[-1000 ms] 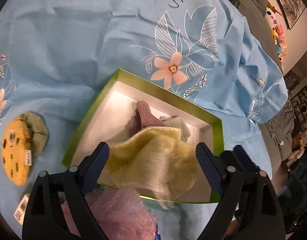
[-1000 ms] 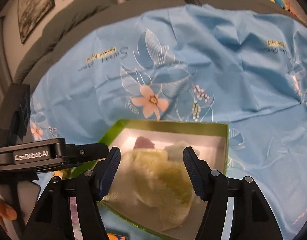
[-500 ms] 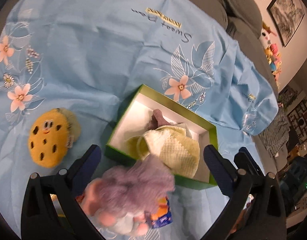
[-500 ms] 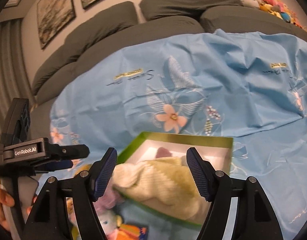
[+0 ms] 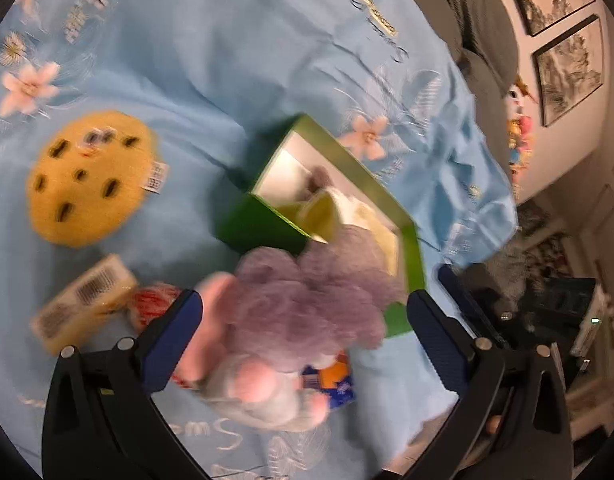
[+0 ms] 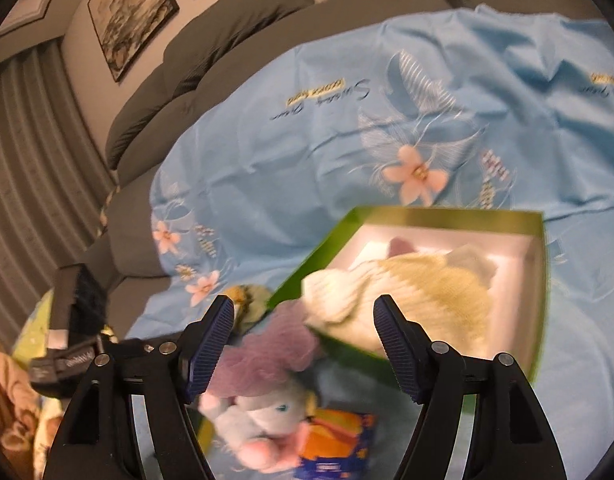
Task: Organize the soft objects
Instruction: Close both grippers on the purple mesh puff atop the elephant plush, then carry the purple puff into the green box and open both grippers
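A green box (image 5: 355,164) with a white inside lies on the blue bedsheet. A yellow knitted cloth (image 5: 367,216) is draped in it and hangs over the near rim (image 6: 447,216), with a pink item (image 6: 401,246) behind it. In front of the box a purple mesh puff (image 5: 307,292) rests on a white and pink plush toy (image 5: 259,396). My left gripper (image 5: 303,308) hovers open and wide above the puff, its pads touching nothing. My right gripper (image 6: 303,308) is open too, over the puff (image 6: 275,344) and the box's near corner. A yellow cookie plush (image 5: 87,180) lies at the left.
A barcoded packet (image 5: 83,300), a red wrapped item (image 5: 151,304) and a blue and orange packet (image 6: 335,440) lie near the plush toy (image 6: 263,412). The left tool's black body (image 6: 67,360) shows at the right view's left edge. Grey cushions and framed pictures stand behind the bed.
The left gripper has let the yellow cloth drop into the box, widened and drawn back towards the puff and plush toy. The right gripper has also pulled back and swung left.
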`<state>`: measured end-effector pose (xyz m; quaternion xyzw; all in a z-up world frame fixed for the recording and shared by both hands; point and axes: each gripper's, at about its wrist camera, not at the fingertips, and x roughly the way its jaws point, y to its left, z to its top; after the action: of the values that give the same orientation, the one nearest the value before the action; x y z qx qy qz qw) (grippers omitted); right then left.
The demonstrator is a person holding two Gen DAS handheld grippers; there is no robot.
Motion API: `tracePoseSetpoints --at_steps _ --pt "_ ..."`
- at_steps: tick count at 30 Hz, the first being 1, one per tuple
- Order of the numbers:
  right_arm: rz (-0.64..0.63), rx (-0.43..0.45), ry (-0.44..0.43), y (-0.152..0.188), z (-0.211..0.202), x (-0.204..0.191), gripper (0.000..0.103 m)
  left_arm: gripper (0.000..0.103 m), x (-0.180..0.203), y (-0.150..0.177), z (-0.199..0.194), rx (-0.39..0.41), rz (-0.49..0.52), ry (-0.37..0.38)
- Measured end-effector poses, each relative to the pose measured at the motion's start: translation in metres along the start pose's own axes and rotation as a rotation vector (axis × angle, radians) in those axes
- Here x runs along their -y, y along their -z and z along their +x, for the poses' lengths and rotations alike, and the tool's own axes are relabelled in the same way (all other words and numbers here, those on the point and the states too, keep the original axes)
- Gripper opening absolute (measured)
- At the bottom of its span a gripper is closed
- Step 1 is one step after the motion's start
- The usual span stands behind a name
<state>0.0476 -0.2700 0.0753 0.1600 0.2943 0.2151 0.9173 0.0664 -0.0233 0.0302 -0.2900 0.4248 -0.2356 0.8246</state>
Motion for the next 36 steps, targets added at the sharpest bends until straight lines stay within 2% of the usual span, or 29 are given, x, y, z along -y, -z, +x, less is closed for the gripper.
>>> tracePoseSetpoints --at_steps 3,9,14,19,21,25,27,29,32,34,35,36 --pt "0.028 -0.015 -0.045 0.003 0.011 -0.002 0.073 0.102 0.003 -0.001 -0.002 0.003 -0.011 0.088" --pt "0.087 -0.036 -0.097 0.006 0.024 0.003 0.073 0.101 -0.008 0.001 0.005 -0.034 -0.073 0.116" --pt "0.086 -0.063 -0.085 0.010 0.035 0.003 0.073 0.100 -0.018 0.003 0.008 -0.045 -0.138 0.153" --pt "0.113 -0.085 -0.108 0.014 0.042 0.006 0.060 0.088 -0.020 0.006 0.008 -0.050 -0.147 0.161" --pt "0.115 -0.095 -0.120 0.016 0.044 0.005 0.055 0.077 -0.019 0.007 0.009 -0.057 -0.145 0.159" --pt "0.102 -0.125 -0.132 0.020 0.052 0.002 0.043 0.075 -0.027 0.009 0.012 -0.061 -0.171 0.129" --pt "0.088 -0.139 -0.128 0.023 0.056 0.000 0.036 0.063 -0.030 0.009 0.014 -0.057 -0.182 0.112" --pt "0.074 -0.148 -0.126 0.025 0.059 -0.002 0.030 0.058 -0.032 0.010 0.014 -0.053 -0.182 0.102" --pt "0.056 -0.154 -0.125 0.026 0.062 -0.004 0.023 0.037 -0.035 0.011 0.014 -0.047 -0.183 0.094" --pt "0.056 -0.160 -0.120 0.028 0.065 -0.002 0.017 0.028 -0.038 0.011 0.015 -0.044 -0.194 0.096" --pt "0.058 -0.163 -0.119 0.029 0.066 -0.001 0.016 0.020 -0.041 0.011 0.015 -0.042 -0.203 0.097" --pt "0.060 -0.168 -0.119 0.029 0.067 0.001 0.014 0.017 -0.042 0.011 0.014 -0.040 -0.209 0.099"
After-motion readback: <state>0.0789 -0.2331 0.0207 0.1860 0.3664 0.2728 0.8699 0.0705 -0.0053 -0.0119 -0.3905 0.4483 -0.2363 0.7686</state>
